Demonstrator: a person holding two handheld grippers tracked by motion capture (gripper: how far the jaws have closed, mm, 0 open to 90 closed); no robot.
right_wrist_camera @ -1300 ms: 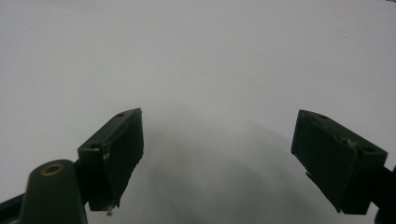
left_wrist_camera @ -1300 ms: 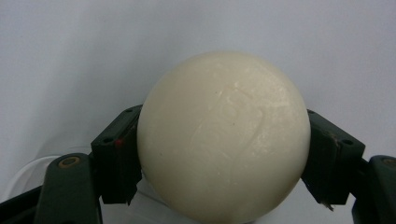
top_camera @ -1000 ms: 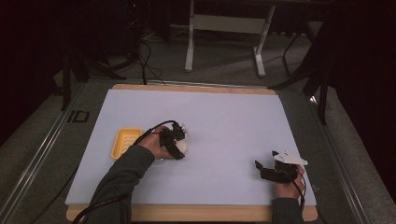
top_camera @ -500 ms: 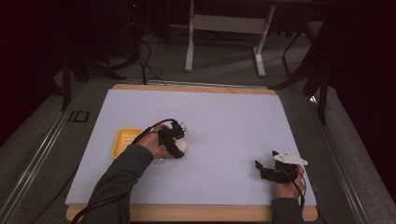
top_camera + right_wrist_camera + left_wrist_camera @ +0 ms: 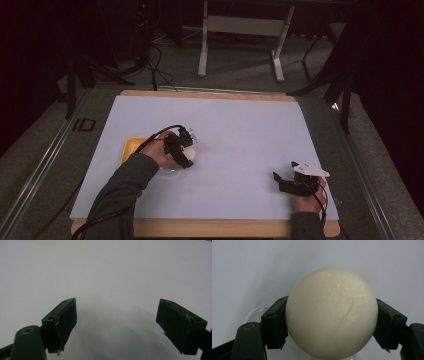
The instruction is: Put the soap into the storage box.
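Note:
A cream-white ball (image 5: 332, 312) with a faint embossed mark sits between the two black jaws of my left gripper (image 5: 331, 320), which is shut on it. In the high view the same ball (image 5: 190, 153) and left gripper (image 5: 186, 148) are at the table's left-middle, just right of a yellow tray (image 5: 129, 148). A clear round object (image 5: 257, 312) shows under and behind the ball. My right gripper (image 5: 278, 178) rests near the front right of the white sheet, its jaws wide apart with nothing between them (image 5: 117, 325).
The white sheet (image 5: 240, 130) covers a wooden board (image 5: 210, 227). Dark floor, cables (image 5: 155, 55) and a metal stand (image 5: 240, 30) lie beyond the table's far edge. A metal rail (image 5: 45, 165) runs along the left side.

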